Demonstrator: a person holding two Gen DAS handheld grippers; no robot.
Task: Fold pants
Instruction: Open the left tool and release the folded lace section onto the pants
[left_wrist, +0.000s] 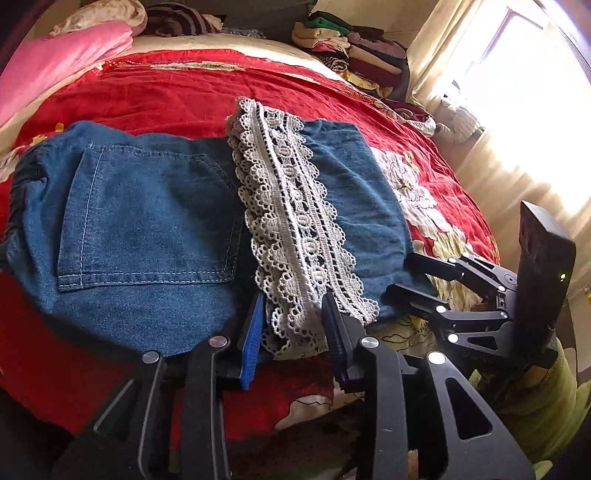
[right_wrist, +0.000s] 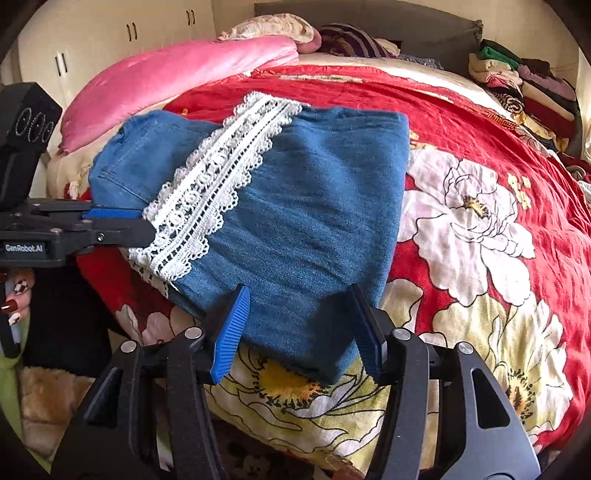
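Observation:
Blue denim pants (left_wrist: 147, 221) lie folded on the bed, back pocket up, with a white lace hem (left_wrist: 291, 221) laid across them. My left gripper (left_wrist: 295, 325) is open at the near edge. The lace end rests slack between its blue pads. In the right wrist view the same pants (right_wrist: 314, 221) and lace (right_wrist: 210, 184) show, and the left gripper (right_wrist: 146, 225) reaches the lace end from the left. My right gripper (right_wrist: 299, 314) is open and straddles the near corner of the folded denim without pinching it. It also shows at the fold's right edge (left_wrist: 400, 275).
A red floral bedspread (right_wrist: 480, 221) covers the bed. A pink quilt (right_wrist: 177, 74) lies at the far left, stacked folded clothes (right_wrist: 524, 85) at the far right. Bright curtains (left_wrist: 517, 110) hang beyond the bed. A hand with painted nails (right_wrist: 16, 295) holds the left gripper.

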